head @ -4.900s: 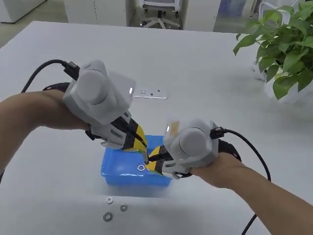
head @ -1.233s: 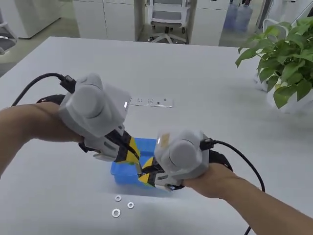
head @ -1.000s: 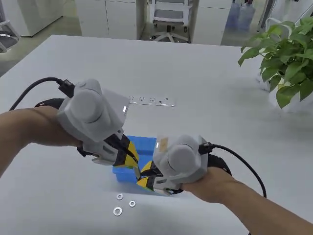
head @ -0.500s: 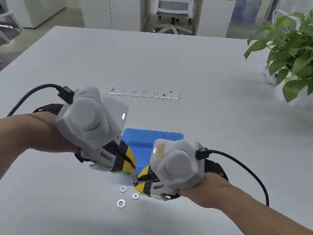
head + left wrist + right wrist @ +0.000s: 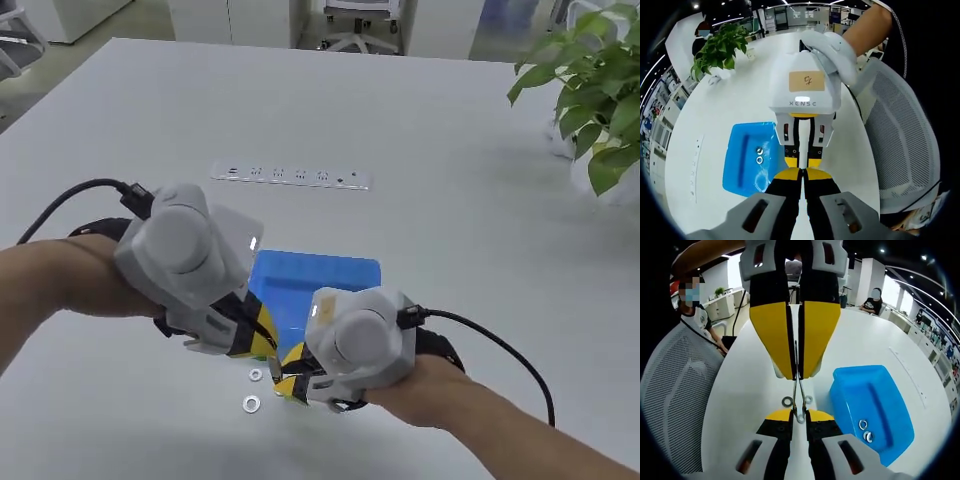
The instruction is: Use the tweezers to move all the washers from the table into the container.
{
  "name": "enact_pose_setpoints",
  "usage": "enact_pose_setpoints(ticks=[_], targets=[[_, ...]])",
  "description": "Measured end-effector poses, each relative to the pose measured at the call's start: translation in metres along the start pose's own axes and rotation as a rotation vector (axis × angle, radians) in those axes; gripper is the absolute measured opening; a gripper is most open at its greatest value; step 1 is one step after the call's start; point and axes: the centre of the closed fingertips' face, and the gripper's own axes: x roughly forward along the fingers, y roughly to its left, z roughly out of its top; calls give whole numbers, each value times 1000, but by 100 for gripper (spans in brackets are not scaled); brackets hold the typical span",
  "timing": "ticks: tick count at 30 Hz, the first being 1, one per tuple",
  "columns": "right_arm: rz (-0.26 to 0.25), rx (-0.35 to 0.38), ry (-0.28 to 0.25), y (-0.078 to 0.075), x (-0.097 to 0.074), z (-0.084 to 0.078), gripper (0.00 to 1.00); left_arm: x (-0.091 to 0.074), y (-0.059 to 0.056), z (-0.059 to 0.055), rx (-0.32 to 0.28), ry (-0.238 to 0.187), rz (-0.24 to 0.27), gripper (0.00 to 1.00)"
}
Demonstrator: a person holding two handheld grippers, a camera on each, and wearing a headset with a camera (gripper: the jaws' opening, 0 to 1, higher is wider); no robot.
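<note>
Down at the 6 o'clock edge of the table (image 5: 450, 180) we have both grippers meeting nose to nose. Our left gripper (image 5: 260, 340) and right gripper (image 5: 289, 383) each have their jaws pressed together on the tweezers (image 5: 798, 385), which run between them. Loose washers (image 5: 250, 403) lie on the table at 8 o'clock of the right gripper, just beside its jaws. The blue container (image 5: 335, 272) sits at 12 o'clock of the grippers, apart from those washers, with two dropped washers (image 5: 759, 160) inside. A power strip (image 5: 290, 177) lies at 12 o'clock beyond it, a plant (image 5: 600, 90) at 2 o'clock.
</note>
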Motion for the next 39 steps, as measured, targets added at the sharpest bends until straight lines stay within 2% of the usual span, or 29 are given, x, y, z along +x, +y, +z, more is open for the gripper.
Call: enact_pose_setpoints(ticks=[13,30,39], targets=[[8,7,1,3,5,-5,13,7,-3,-2,-6,4,-15,5],[10,17,-6,2,7,-7,14,10,0,-1,-15,-6,-19,5],[18,12,-4,4,7,-7,10,10,0,-1,-20,-8,-19,5]])
